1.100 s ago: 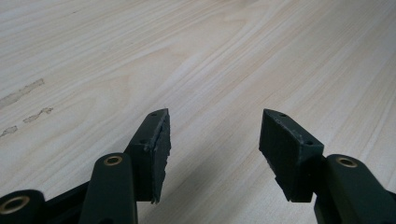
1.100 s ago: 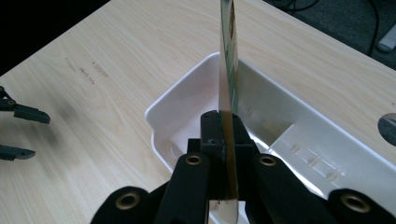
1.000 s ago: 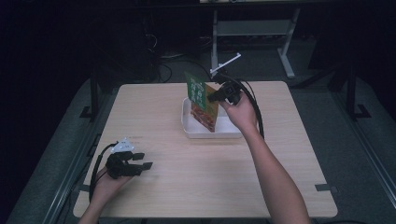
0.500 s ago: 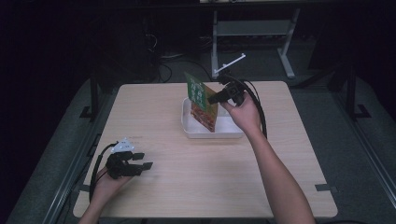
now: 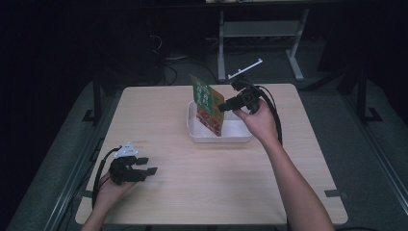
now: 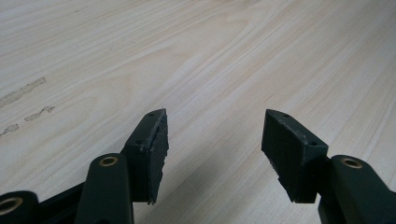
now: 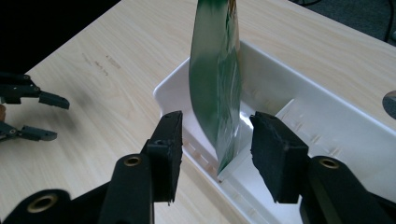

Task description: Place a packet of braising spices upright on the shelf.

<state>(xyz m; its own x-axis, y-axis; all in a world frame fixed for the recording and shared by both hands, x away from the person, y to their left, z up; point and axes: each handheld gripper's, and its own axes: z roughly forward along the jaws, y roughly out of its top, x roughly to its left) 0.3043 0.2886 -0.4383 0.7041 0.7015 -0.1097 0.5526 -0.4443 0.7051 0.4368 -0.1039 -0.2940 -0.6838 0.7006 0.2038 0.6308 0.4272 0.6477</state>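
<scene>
Jaws of right gripper (image 7: pixel 215 140) just opening, snack packet (image 7: pixel 217 93) between them but pads clear of it; release into white bin (image 7: pixel 327 121) looks all but done.

Packet standing on edge in the near-left compartment of the bin (image 5: pixel 219 137), leaning slightly, top well above the rim; seen in high view as green and orange packet (image 5: pixel 208 103). Divider visible inside bin; other compartment apparently bare. Left gripper (image 6: pixel 212 140) resting low over bare tabletop (image 6: pixel 210 56), jaws spread, nothing between them; also at near-left of tabletop (image 5: pixel 192 178) as left gripper (image 5: pixel 146 166). Remaining, by judgement: drawing the right hand (image 5: pixel 262 122) back without tipping packet; possibly laying it flatter.
</scene>
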